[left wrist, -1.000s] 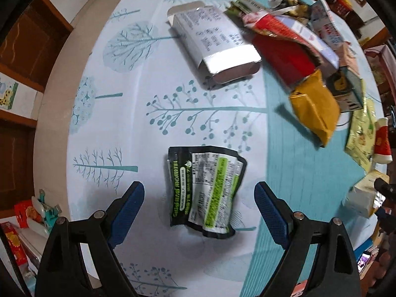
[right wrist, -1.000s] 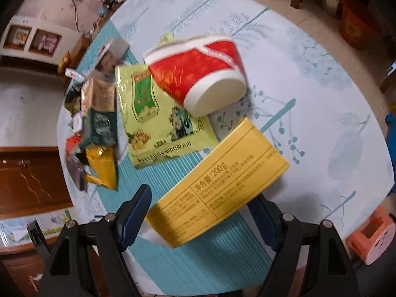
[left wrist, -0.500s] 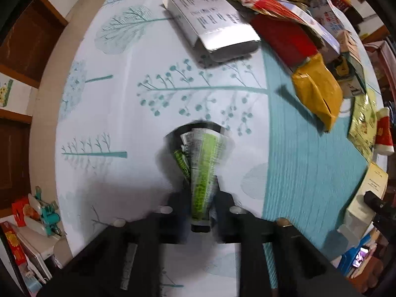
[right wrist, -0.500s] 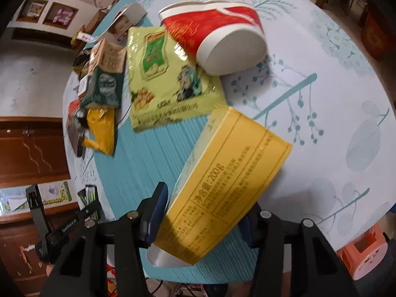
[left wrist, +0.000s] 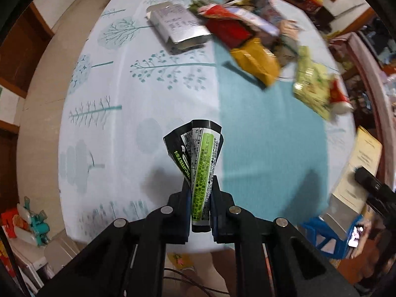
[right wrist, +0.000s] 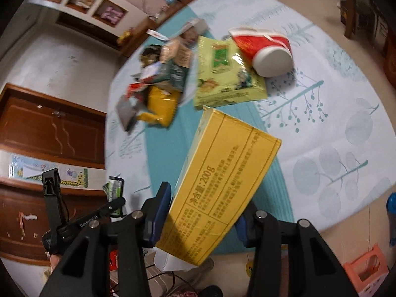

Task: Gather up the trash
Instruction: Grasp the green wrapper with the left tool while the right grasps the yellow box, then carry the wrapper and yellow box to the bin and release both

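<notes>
A second ago the black and green wrapper [left wrist: 198, 163] lay flat on the table [left wrist: 118, 94] between the wide-open fingers of the left gripper [left wrist: 201, 198]; now those fingers have closed on it and it is squeezed into a narrow fold, sticking up and fanning out past the tips, lifted off the cloth. The right gripper [right wrist: 201, 212] had the yellow box [right wrist: 222, 185] lying between its fingers before, and now it pinches the box from both sides, with the box tilted and held above the table edge. The box reaches far out in front of the fingers. Farther back on the table sit a red cup [right wrist: 264, 49] on its side, touching a green snack bag [right wrist: 225, 74], and just beside them a pile of wrappers [right wrist: 158, 86]. A silver box [left wrist: 178, 27] lies on the white cloth, well apart from the left gripper.
</notes>
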